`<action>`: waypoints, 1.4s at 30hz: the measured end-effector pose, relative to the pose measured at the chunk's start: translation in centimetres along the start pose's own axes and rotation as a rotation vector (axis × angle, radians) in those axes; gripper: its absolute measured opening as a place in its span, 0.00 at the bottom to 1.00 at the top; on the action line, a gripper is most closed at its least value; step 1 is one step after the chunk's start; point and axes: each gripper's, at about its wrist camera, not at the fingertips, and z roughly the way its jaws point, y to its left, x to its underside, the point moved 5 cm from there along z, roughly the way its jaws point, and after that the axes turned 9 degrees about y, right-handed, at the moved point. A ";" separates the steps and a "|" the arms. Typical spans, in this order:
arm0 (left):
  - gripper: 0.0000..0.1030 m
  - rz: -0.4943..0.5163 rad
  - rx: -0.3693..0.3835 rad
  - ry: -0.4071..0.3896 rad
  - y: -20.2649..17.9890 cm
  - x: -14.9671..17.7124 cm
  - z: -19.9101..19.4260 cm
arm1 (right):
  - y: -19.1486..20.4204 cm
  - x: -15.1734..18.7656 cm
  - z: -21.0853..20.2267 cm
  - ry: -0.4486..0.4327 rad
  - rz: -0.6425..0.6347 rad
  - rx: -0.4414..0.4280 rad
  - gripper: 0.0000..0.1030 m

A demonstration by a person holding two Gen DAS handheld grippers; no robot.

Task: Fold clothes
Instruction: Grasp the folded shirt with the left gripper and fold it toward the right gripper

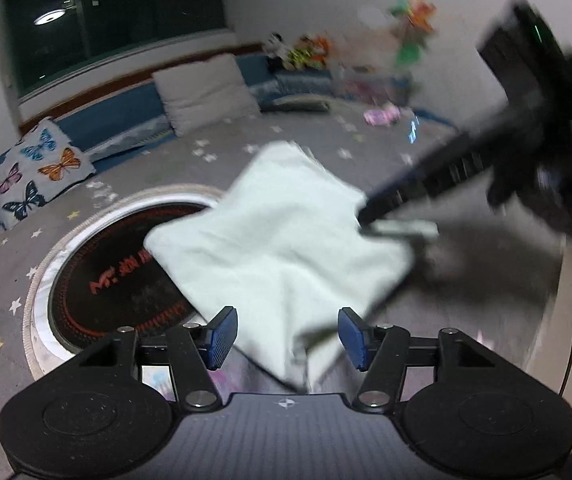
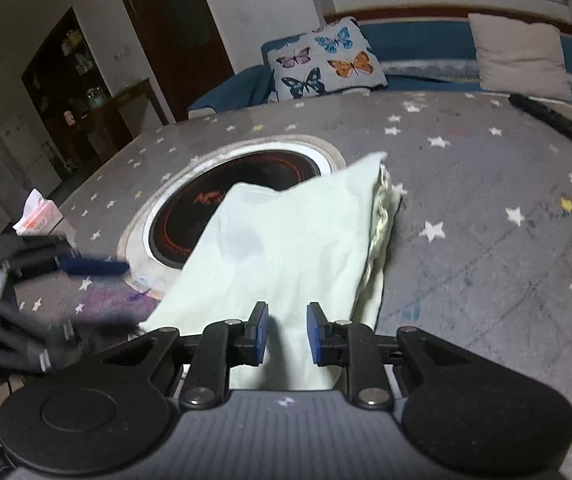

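A pale green folded garment [image 1: 282,240] lies on the grey star-patterned table, partly over the round black cooktop; it also shows in the right wrist view [image 2: 294,240]. My left gripper [image 1: 288,338] is open, its blue pads either side of the garment's near corner. My right gripper [image 2: 286,334] is open over the garment's near edge, its pads apart. In the left wrist view the right gripper [image 1: 370,216] is blurred and touches the garment's right edge. In the right wrist view the left gripper [image 2: 98,268] is blurred, left of the garment.
The round cooktop [image 2: 214,208] is set in the table [image 2: 486,240]. A black remote [image 2: 546,118] lies at the far right. A tissue pack [image 2: 36,220] sits at the left edge. Butterfly cushion [image 2: 326,60] and grey pillow [image 2: 522,56] rest on the blue sofa behind.
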 end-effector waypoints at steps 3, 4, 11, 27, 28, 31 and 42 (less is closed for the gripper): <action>0.52 0.041 -0.033 0.007 -0.7 0.7 0.6 | 0.6 0.0 0.2 0.002 -0.020 -0.014 0.20; 0.47 0.058 -0.053 0.003 -0.9 0.8 0.8 | 0.7 0.1 0.2 0.004 -0.023 -0.015 0.21; 0.03 0.128 -0.204 -0.055 -1.5 0.9 0.1 | 0.6 0.4 0.7 0.021 -0.026 -0.010 0.22; 0.17 -0.028 -0.065 0.004 2.0 -1.1 1.4 | 0.6 -1.2 -0.3 -0.013 -0.057 0.006 0.29; 0.17 -0.049 -0.058 -0.004 2.4 -1.9 1.7 | 0.5 -1.8 -0.4 -0.031 -0.058 0.016 0.29; 0.17 -0.111 -0.036 -0.029 3.6 -4.1 2.6 | -0.1 -3.5 -0.1 -0.066 -0.042 0.029 0.29; 0.17 -0.218 0.040 -0.042 5.5 -9.1 7.2 | -3.1 -7.8 5.3 -0.072 0.018 0.085 0.28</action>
